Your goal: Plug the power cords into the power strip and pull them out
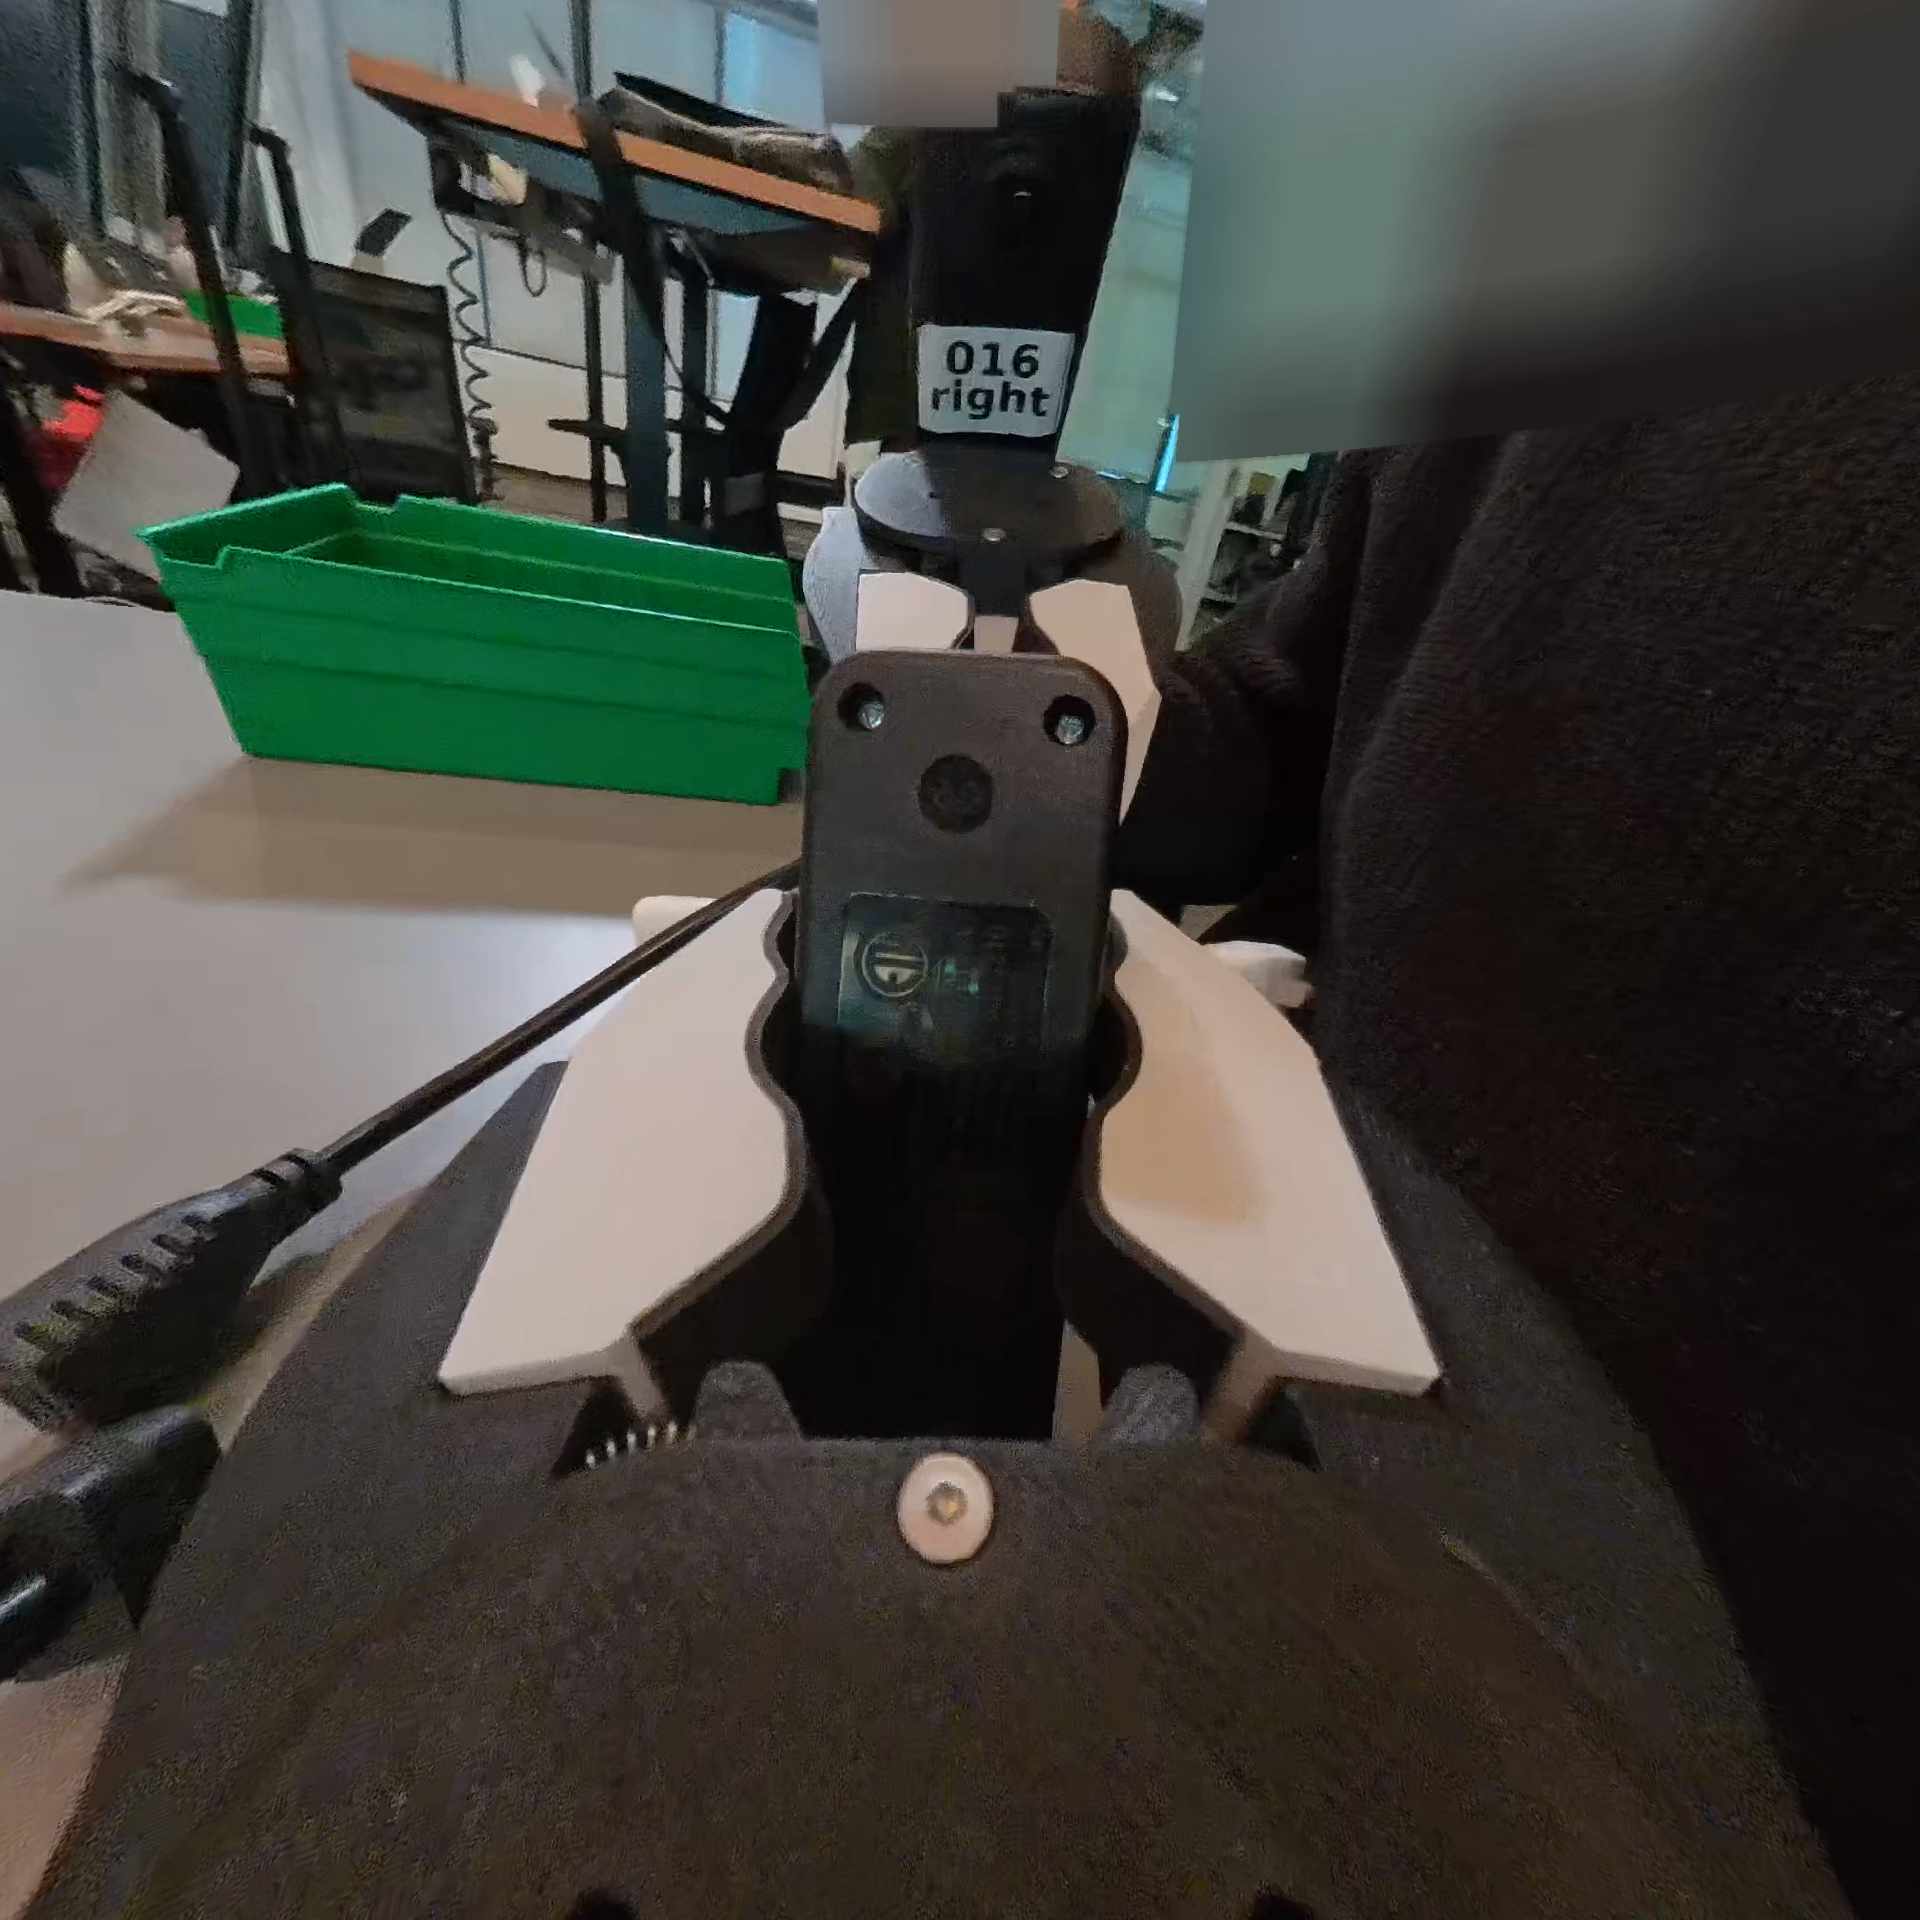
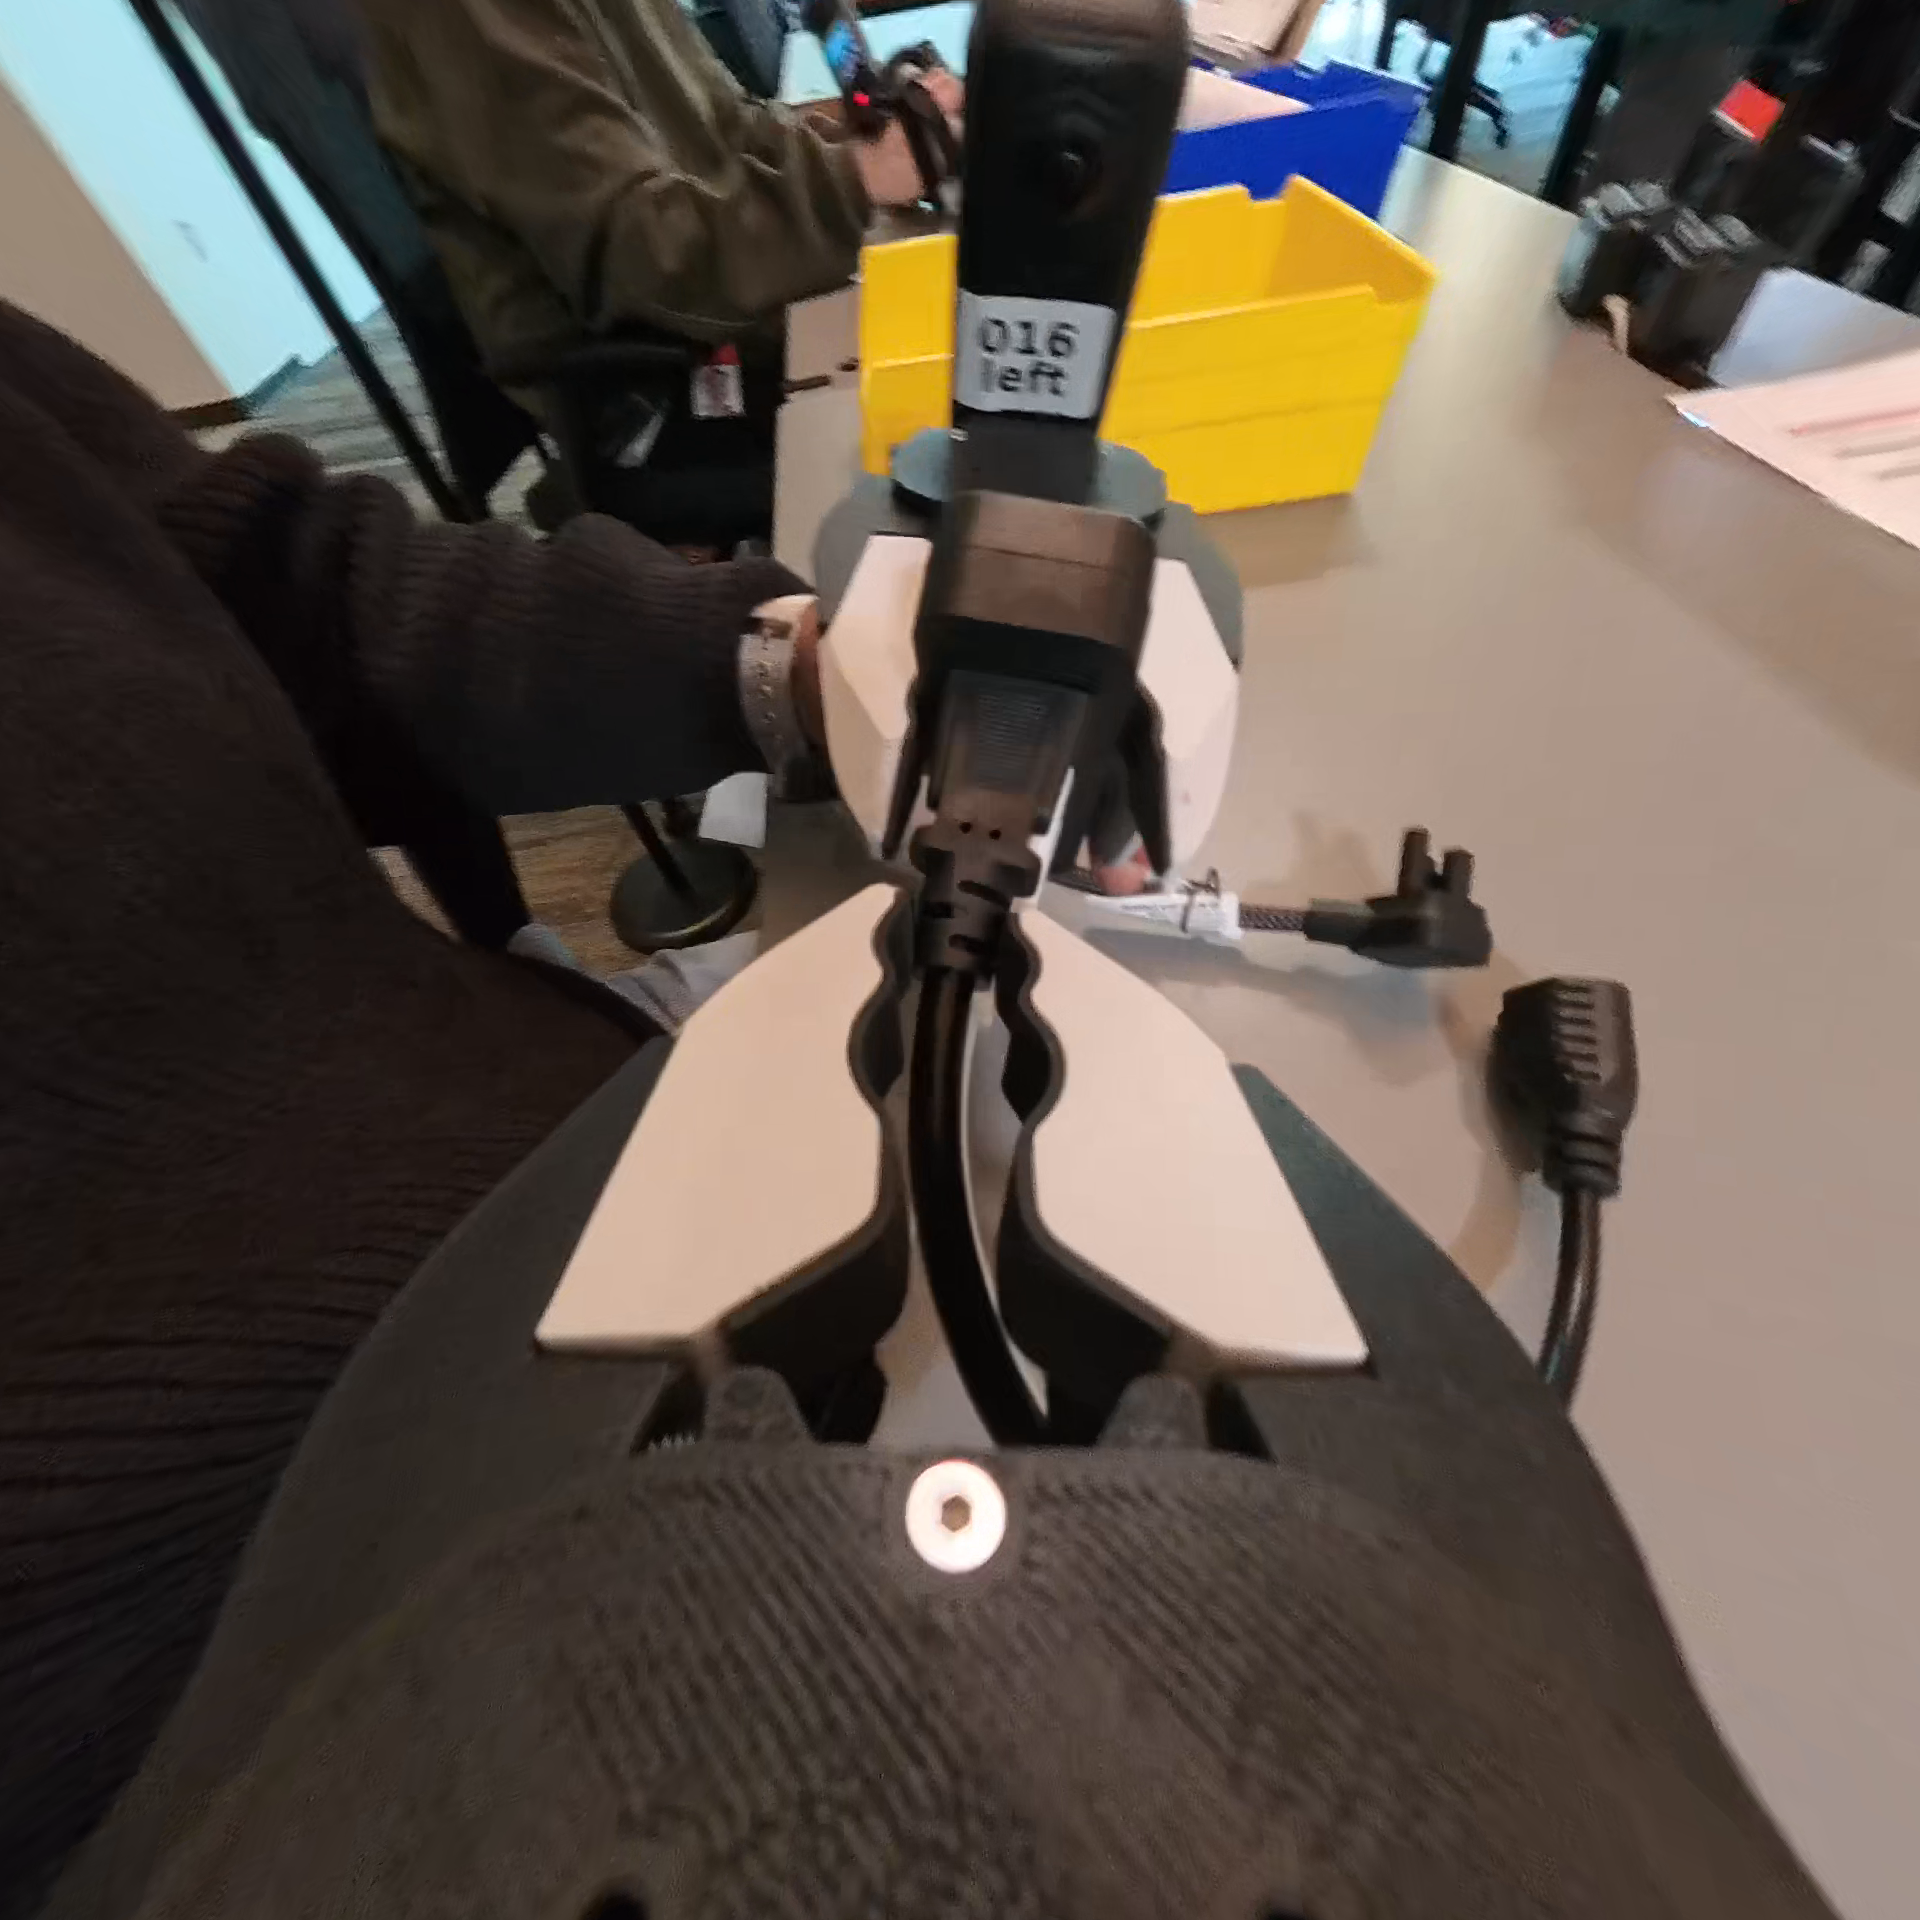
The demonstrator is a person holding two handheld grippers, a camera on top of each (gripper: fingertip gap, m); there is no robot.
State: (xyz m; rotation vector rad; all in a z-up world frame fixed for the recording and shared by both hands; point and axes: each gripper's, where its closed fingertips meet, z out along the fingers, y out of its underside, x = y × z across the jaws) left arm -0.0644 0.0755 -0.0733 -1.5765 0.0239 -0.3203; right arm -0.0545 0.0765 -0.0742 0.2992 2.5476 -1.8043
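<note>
The left hand-held gripper (image 1: 951, 997) is clamped on the black power strip (image 1: 961, 831), held lifted above the grey table (image 1: 260, 935) with its back side facing the camera. Facing it, the right hand-held gripper (image 2: 956, 935) is clamped on a black power cord (image 2: 961, 1039) at its plug, which meets the strip's end. A spare plug (image 2: 1564, 1070) lies at three o'clock, a green bin (image 1: 488, 644) at ten o'clock in the left view

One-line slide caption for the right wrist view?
Right gripper clamps black power-cord plug at black power strip held by left gripper.
</note>
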